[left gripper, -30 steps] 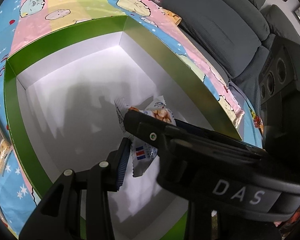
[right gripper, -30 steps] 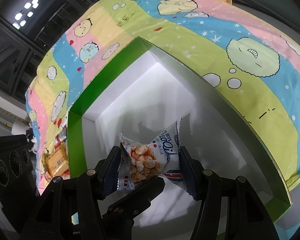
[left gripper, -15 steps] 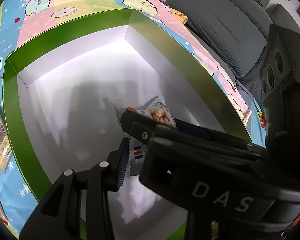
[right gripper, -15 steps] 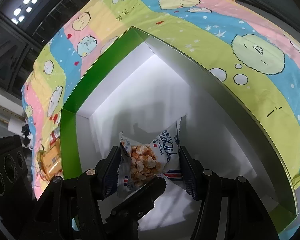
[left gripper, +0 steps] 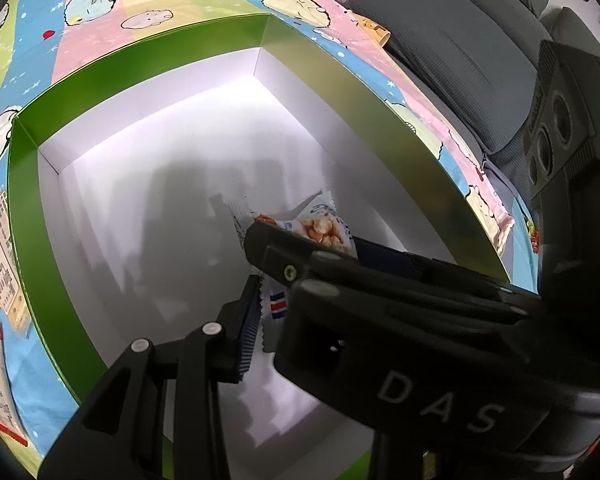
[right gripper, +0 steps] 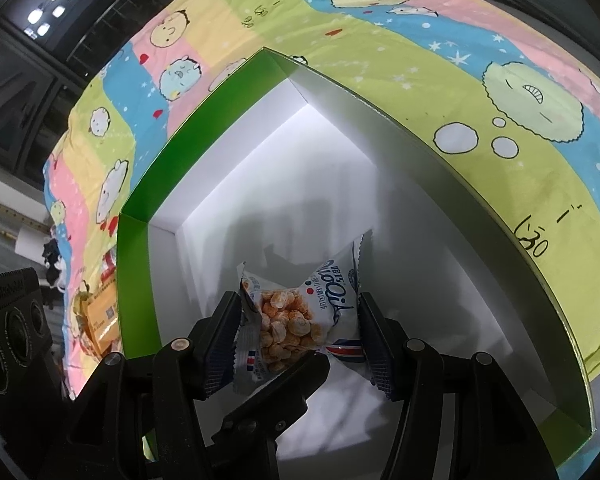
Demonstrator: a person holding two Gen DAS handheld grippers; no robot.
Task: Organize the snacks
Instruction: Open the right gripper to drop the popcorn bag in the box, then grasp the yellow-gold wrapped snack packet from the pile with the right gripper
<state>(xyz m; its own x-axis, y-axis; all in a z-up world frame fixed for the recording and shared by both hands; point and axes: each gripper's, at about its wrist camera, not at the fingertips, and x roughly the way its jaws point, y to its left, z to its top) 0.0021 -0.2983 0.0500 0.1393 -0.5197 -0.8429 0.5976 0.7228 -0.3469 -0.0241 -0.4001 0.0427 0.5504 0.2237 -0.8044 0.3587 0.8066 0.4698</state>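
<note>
Clamping a white snack packet [right gripper: 300, 320] printed with golden puffs, the right gripper [right gripper: 300, 332] held it upright, long axis vertical, over the box [right gripper: 140, 264] floor; left gripper [left gripper: 268, 304] nearly shut on its corner.

The green box [right gripper: 138, 264] has a bare white floor open to the far corner, but its tall walls hem in every side, and the right gripper [left gripper: 380, 280] crosses directly before the left gripper [left gripper: 256, 312].
</note>
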